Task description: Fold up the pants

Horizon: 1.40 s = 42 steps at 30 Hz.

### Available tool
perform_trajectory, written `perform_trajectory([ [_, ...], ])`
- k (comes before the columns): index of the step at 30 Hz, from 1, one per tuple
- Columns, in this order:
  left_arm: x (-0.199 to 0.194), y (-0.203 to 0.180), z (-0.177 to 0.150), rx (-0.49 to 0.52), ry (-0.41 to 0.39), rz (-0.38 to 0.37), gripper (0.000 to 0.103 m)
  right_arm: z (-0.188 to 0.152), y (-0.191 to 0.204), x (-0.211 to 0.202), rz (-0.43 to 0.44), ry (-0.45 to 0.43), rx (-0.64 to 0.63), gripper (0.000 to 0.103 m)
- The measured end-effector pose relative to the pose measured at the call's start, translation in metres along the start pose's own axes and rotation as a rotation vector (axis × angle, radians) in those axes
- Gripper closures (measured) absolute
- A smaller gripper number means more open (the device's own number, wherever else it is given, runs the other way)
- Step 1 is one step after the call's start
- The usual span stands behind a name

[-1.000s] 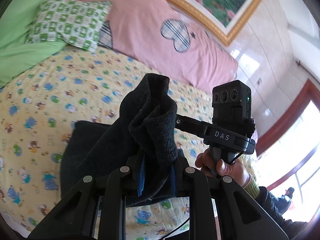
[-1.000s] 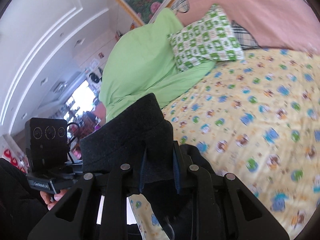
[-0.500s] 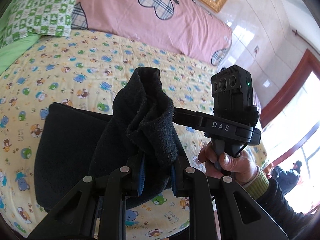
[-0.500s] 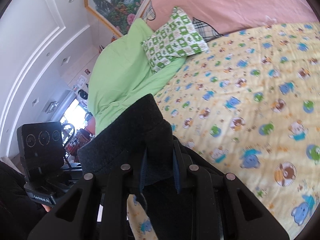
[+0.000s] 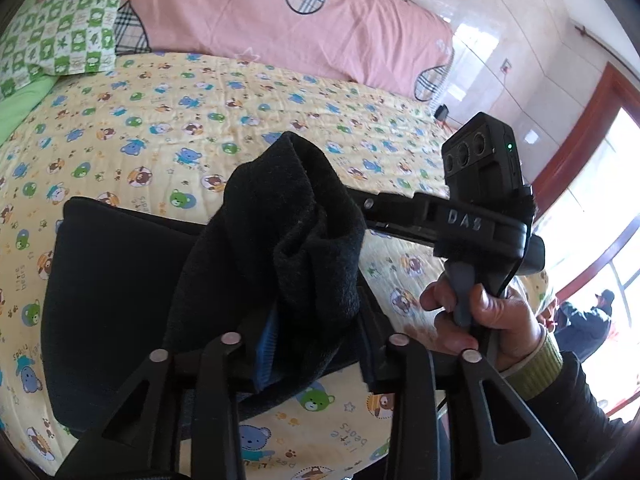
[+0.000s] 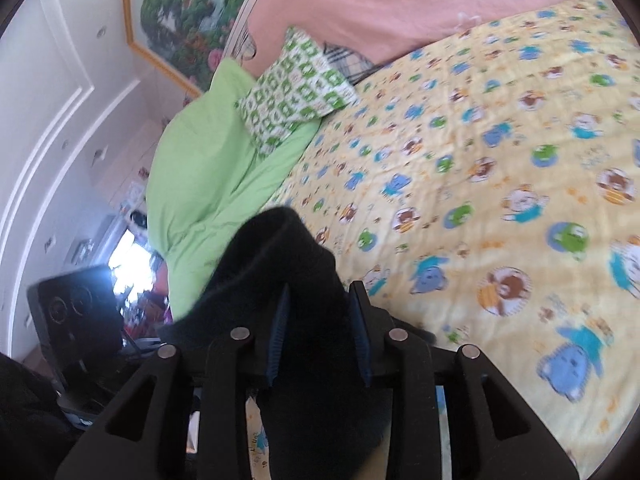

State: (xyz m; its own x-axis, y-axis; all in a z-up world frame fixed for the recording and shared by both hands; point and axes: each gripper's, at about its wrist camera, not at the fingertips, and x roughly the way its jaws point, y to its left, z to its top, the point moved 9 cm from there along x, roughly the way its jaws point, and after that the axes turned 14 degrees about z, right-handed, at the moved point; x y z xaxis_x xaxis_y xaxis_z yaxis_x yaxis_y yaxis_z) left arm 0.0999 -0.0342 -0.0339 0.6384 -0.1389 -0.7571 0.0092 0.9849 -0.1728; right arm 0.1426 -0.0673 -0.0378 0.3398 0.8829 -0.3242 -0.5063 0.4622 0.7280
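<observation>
The black fleece pants (image 5: 120, 292) lie partly on the yellow bear-print bedsheet (image 5: 208, 120), with one end lifted. My left gripper (image 5: 316, 344) is shut on a bunched fold of the pants, which sticks up between the blue pads. My right gripper (image 6: 318, 336) is shut on another black fold (image 6: 280, 264) of the pants. The right gripper's body also shows in the left wrist view (image 5: 480, 208), held by a hand, just right of the lifted cloth. The left gripper's camera block shows in the right wrist view (image 6: 76, 320) at lower left.
A green checked pillow (image 5: 60, 40) and a green quilt (image 6: 208, 176) lie at the bed's left. A pink headboard cover (image 5: 280, 28) runs along the far side. A window and door frame (image 5: 580, 168) stand at the right.
Both grippers have tilted and moved down toward the bed with the pants still held. More of the bedsheet and of the flat part of the pants is now in view.
</observation>
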Motion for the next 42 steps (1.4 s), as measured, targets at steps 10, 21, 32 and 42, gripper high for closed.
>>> perform_trajectory([
  [10,-0.010,-0.003,-0.007,0.000,0.015,-0.057,0.049,-0.012,0.001,-0.033,-0.155,-0.121,0.067,0.031],
  [21,-0.050,0.023,-0.003,-0.046,-0.067,-0.053,0.039,-0.015,0.029,-0.070,-0.285,-0.259,0.068,0.008],
  [32,-0.053,0.091,-0.005,-0.190,-0.069,0.014,0.039,-0.036,0.058,-0.042,-0.371,-0.181,-0.004,0.007],
  [42,-0.053,0.136,-0.010,-0.275,-0.066,0.057,0.038,-0.047,0.065,-0.029,-0.423,-0.148,-0.021,0.007],
])
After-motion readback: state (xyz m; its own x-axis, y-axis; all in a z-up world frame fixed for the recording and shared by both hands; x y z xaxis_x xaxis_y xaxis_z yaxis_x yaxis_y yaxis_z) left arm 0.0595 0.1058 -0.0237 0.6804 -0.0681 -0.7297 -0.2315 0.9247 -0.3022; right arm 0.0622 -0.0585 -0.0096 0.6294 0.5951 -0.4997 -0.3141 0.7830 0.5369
